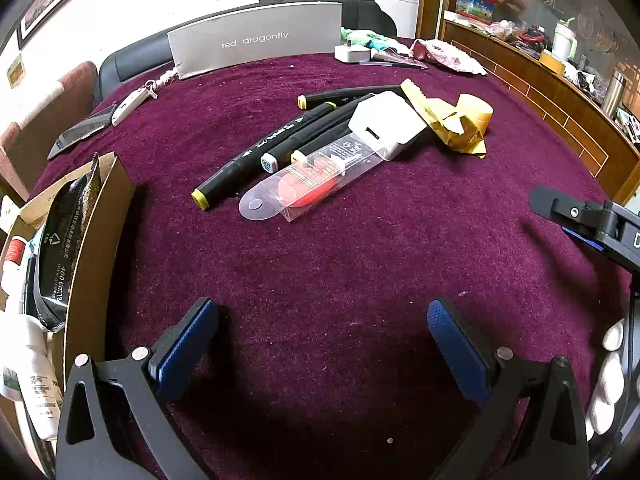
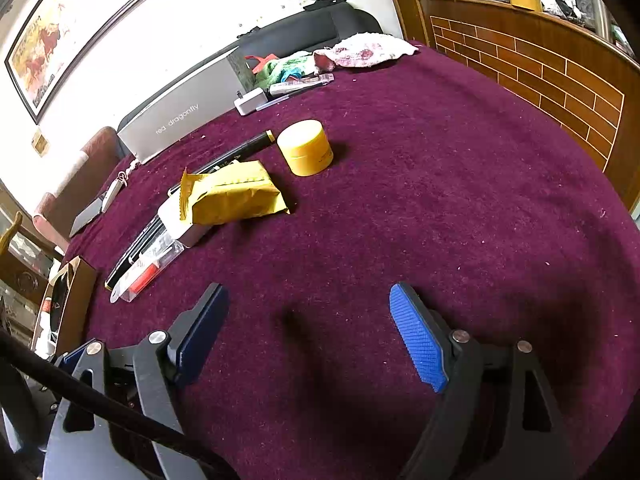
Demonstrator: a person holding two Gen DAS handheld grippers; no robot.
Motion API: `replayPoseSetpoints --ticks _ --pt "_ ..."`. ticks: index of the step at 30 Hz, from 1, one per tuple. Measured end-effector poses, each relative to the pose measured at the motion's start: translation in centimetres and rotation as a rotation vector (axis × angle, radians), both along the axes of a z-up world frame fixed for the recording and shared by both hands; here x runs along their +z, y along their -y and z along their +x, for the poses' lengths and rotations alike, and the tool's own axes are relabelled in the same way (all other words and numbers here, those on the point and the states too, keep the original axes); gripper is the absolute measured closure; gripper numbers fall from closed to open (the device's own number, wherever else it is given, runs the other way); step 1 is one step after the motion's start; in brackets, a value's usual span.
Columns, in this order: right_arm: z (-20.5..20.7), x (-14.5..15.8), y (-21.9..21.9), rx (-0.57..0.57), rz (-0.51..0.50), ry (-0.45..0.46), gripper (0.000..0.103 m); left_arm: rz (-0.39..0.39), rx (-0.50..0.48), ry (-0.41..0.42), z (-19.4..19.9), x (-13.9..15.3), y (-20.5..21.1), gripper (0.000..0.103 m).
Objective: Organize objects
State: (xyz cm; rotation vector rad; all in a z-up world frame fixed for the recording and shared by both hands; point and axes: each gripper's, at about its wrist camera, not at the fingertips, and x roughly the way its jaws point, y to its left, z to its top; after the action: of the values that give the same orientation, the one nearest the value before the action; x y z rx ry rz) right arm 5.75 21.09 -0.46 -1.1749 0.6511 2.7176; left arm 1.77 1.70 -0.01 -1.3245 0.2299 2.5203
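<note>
A maroon velvet-covered surface holds a half-finished sort. An open brown cardboard box at the cloth's left edge already holds a black foil pouch and white plastic bottles, so part of the job looks done.

The rest waits in one heap well to the right of the box: black marker pens with yellow caps, a clear plastic sleeve with red contents lying across them, a white charger block on top, a crumpled gold foil packet and, just beyond it, a squat yellow round jar.

The left tongs and right tongs both hang over bare cloth, jaws spread wide, gripping nothing.

The box's interior is cut off at the frame edge, its full contents unclear. The pens' count is hard to fix under the sleeve and charger, and the red item inside the sleeve cannot be identified.
</note>
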Motion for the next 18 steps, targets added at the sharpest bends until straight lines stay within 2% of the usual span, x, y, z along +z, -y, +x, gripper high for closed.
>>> replayPoseSetpoints --ticks 18 --pt "-0.13 0.02 -0.01 0.001 -0.006 -0.002 0.019 0.0 0.001 0.0 0.0 0.0 0.0 0.001"
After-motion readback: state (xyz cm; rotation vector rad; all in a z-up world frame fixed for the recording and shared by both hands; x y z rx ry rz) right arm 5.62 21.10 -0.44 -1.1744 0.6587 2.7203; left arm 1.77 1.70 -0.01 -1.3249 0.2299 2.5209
